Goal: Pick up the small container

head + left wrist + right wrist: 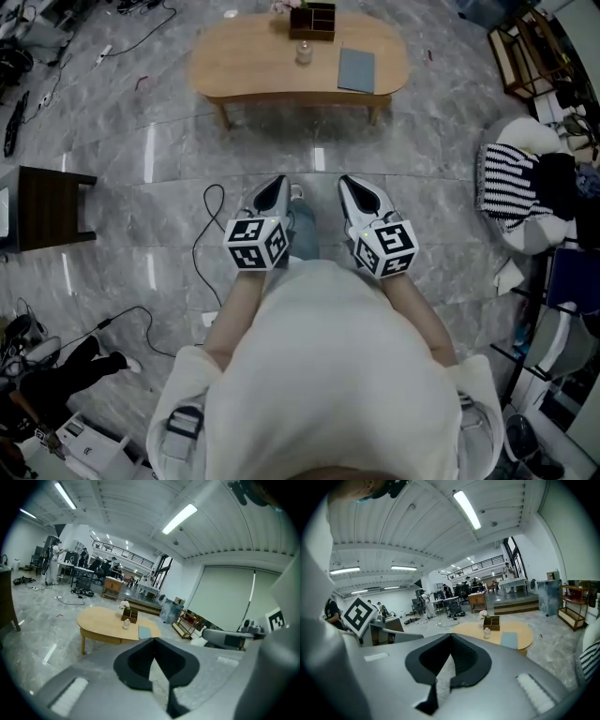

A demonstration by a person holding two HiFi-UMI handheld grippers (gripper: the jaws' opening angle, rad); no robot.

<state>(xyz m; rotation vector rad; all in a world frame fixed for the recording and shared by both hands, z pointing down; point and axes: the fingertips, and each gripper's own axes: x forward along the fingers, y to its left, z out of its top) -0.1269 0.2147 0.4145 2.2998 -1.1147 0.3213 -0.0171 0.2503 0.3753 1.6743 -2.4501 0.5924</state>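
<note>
I have both grippers held out in front of me above the grey marble floor (169,150), level with each other and just apart. The left gripper (273,190) has its jaws pressed together with nothing between them, and its own view shows the dark pads meeting at the tip. The right gripper (354,192) reads the same in its view: pads closed tip to tip, holding nothing.

The small clear glass container (303,52) stands upright on the oval light-wood bench (244,70), which lies at 12 o'clock from me and well apart from both grippers. The container sits just beside a dark wooden compartment box (312,21), at the box's 7 o'clock. A flat grey-blue pad (356,69) lies on the bench at the container's 4 o'clock.

A dark square stool (47,206) stands at my 9 o'clock, and a black-and-white striped cloth (506,183) lies at my 3 o'clock.
</note>
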